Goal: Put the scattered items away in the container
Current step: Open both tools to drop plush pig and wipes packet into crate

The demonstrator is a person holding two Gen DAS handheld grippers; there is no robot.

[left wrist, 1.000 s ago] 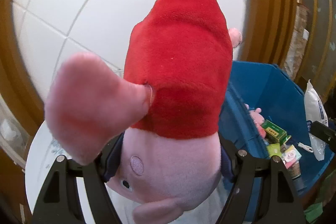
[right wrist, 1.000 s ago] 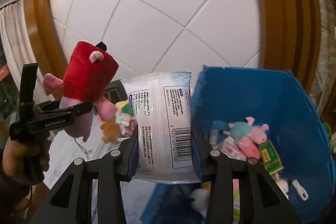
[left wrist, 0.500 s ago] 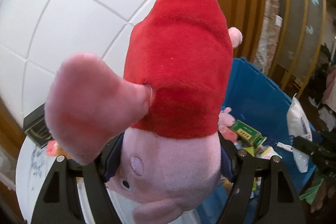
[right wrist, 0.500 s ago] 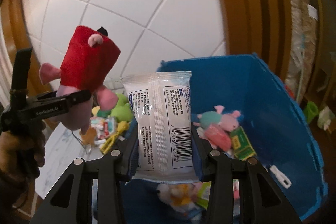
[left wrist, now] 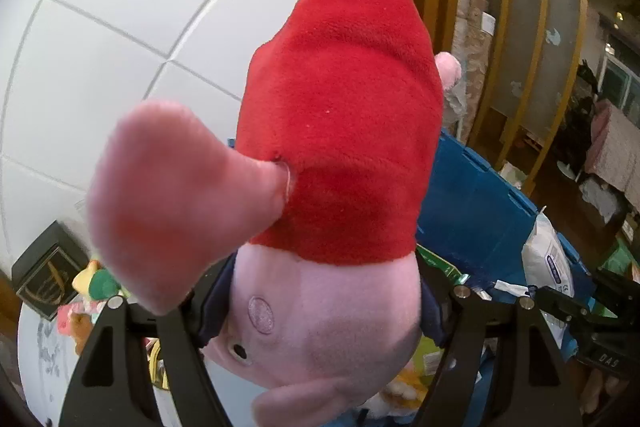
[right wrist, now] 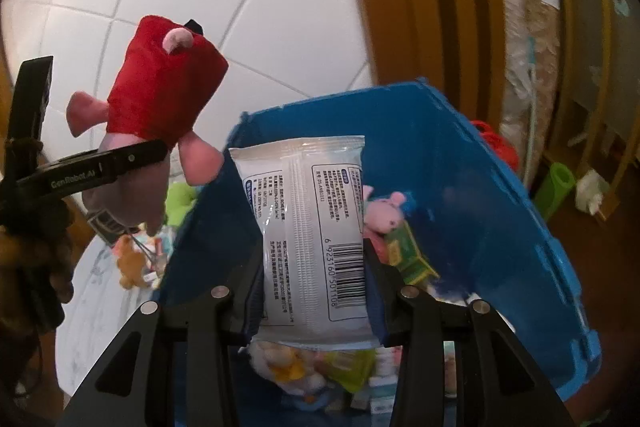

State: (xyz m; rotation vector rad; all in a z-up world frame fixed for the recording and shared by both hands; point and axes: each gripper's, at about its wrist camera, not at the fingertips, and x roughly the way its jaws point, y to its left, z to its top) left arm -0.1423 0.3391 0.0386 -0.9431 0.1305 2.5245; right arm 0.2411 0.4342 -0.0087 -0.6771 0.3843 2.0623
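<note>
Our left gripper (left wrist: 320, 311) fingers squeeze the soft, light plush pig (left wrist: 332, 163) by its head; our right gripper (right wrist: 316, 291) fingers pinch the crinkly, slippery wipes packet (right wrist: 316, 227) low down.

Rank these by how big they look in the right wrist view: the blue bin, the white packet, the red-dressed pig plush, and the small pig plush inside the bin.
1. blue bin
2. white packet, though nearness to the camera inflates it
3. red-dressed pig plush, apparently close to the packet
4. small pig plush
</note>
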